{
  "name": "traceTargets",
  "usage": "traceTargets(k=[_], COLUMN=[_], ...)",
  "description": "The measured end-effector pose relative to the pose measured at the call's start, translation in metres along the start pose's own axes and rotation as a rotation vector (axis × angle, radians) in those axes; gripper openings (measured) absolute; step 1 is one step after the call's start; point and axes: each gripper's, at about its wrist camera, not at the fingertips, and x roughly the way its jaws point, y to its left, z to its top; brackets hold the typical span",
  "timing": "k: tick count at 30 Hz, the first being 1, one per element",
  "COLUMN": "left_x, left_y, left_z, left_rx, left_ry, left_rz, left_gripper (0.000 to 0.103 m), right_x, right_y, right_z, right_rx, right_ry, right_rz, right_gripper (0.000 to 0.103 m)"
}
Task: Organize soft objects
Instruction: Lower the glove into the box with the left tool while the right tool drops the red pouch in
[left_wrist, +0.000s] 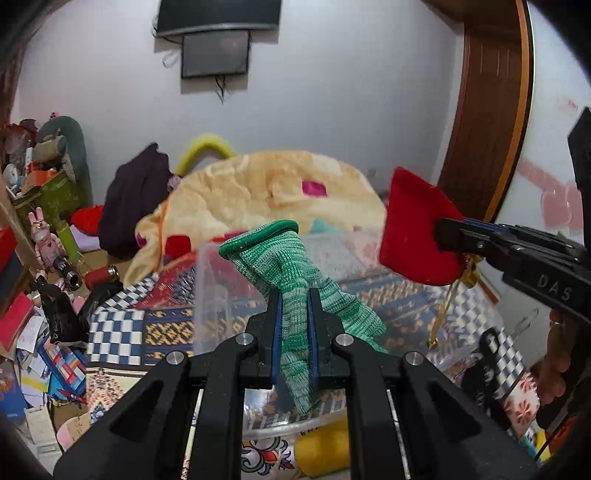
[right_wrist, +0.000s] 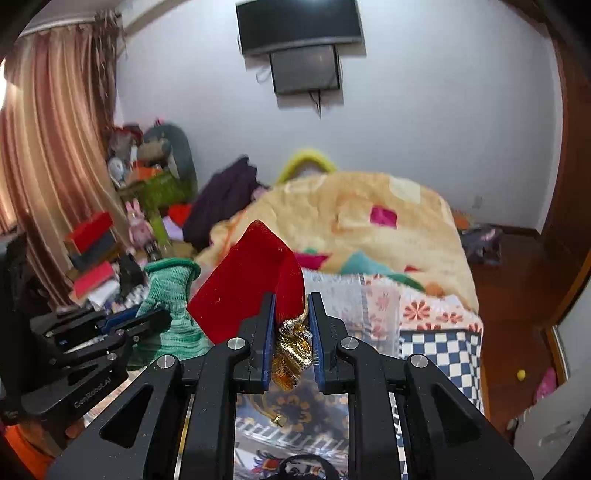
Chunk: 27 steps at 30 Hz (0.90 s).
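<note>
Left gripper clamped on green sock; right gripper pinched on red pouch near its gold cord. Slippage judged likely: both 2 fabrics held thinly, mid-air.

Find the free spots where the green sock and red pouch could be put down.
Free: the patterned bedspread between the yellow blanket and the bed's near edge, and the clear plastic bin below the green sock. Crowded: the cluttered pile left of the bed. The red pouch hangs above the bin.

green knit sock: held aloft, cuff up | red velvet pouch: held aloft, gold-tied
</note>
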Motion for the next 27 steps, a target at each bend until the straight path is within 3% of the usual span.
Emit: traceTargets(k=[7, 13, 15, 19, 27], left_x=[0.029, 0.031, 0.029, 0.015, -0.032], left_y=[-0.006, -0.005, -0.004, -0.003, 0.003], left_z=[-0.010, -0.014, -0.014, -0.011, -0.001], left_rx=[0.031, 0.031, 0.027, 0.021, 0.007], left_ry=[0.095, 0.131, 0.131, 0.110, 0.022], left_rz=[-0.012, -0.026, -0.029, -0.048, -0.097], left_gripper=[0.011, 0.016, 0.023, 0.030, 0.036], right_x=[0.034, 0.038, 0.036, 0.022, -0.023], right_y=[0.000, -0.008, -0.008, -0.008, -0.010], right_z=[-0.024, -0.031, -0.031, -0.029, -0.020], right_rx=[-0.078, -0.072, -0.074, -0.084, -0.061], right_ry=[0.179, 0.258, 0.262, 0.223, 0.107], right_rz=[-0.021, 0.000, 0.008, -0.004, 0.016], right_gripper=[0.016, 0.018, 0.020, 0.047, 0.053])
